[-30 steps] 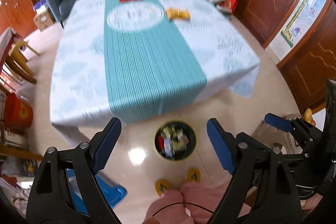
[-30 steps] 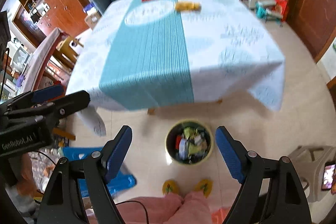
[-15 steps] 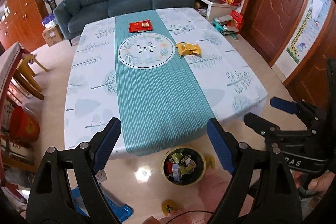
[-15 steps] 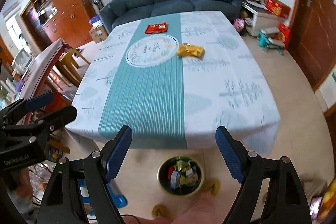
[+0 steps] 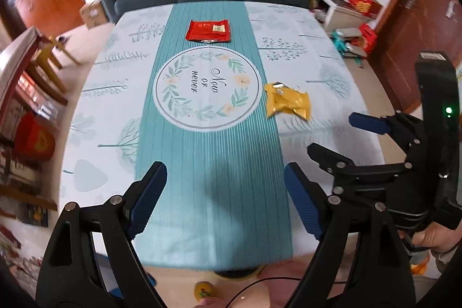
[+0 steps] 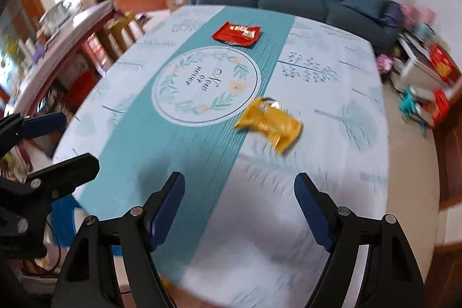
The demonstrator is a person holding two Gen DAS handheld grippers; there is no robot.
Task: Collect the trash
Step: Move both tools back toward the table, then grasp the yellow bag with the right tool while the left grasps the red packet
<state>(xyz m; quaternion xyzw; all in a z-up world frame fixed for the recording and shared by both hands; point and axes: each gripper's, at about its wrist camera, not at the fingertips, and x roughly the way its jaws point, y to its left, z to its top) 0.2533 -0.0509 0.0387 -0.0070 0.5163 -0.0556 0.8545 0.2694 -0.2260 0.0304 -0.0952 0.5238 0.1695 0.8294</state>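
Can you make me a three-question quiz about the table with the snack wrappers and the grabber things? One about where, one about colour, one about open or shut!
1. Where does the yellow wrapper lie?
A. inside the round wreath print
B. beside the wreath print, on its right
C. on the sofa

2. What colour is the wrapper at the far end of the teal stripe?
A. red
B. green
C. white

3. How is the right gripper?
A. shut on a wrapper
B. open and empty
C. holding a cup

Answers: 1 B, it lies just outside the circle. 2 A, the far wrapper is red. 3 B, its jaws stand apart with only tablecloth between them.
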